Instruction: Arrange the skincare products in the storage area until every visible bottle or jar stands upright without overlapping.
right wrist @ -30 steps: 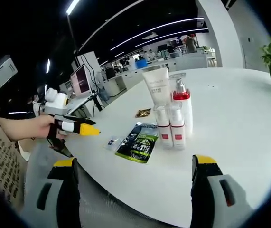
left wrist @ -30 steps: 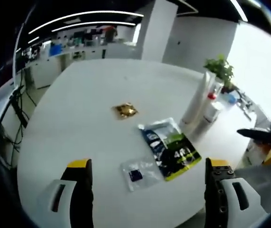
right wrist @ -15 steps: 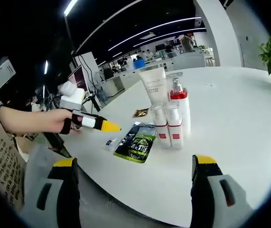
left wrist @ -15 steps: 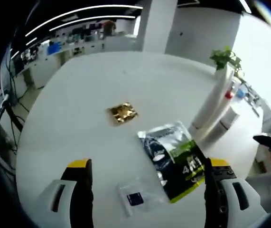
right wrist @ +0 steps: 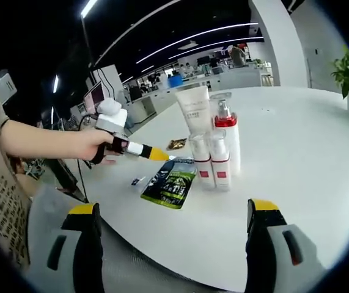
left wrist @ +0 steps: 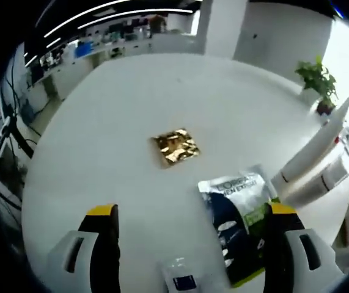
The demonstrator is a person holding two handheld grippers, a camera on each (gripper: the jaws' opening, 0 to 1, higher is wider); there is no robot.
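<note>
On the round white table (right wrist: 296, 146) a white tube (right wrist: 195, 113), a red-capped pump bottle (right wrist: 226, 137) and two small white bottles (right wrist: 199, 163) stand upright, close together. In the left gripper view the tube (left wrist: 315, 149) and a white bottle (left wrist: 322, 182) lean in from the right edge. A dark green sachet (left wrist: 238, 223), a gold sachet (left wrist: 175, 146) and a small clear sachet (left wrist: 183, 282) lie flat. My left gripper (left wrist: 192, 244) hangs open over the table's near part, above the clear sachet. A hand holds it (right wrist: 159, 155) left of the bottles. My right gripper (right wrist: 174, 238) is open off the table's edge.
The dark green sachet (right wrist: 170, 183) lies just left of the bottles, with the gold sachet (right wrist: 175, 144) behind it. A potted plant (right wrist: 348, 76) stands at the far right. Desks and monitors (right wrist: 95, 97) fill the room behind. The person's forearm (right wrist: 46, 141) reaches in from the left.
My left gripper has moved forward over the table, toward the sachets and bottles; in its view the sachets have slid nearer and lower. The right gripper has barely moved.
</note>
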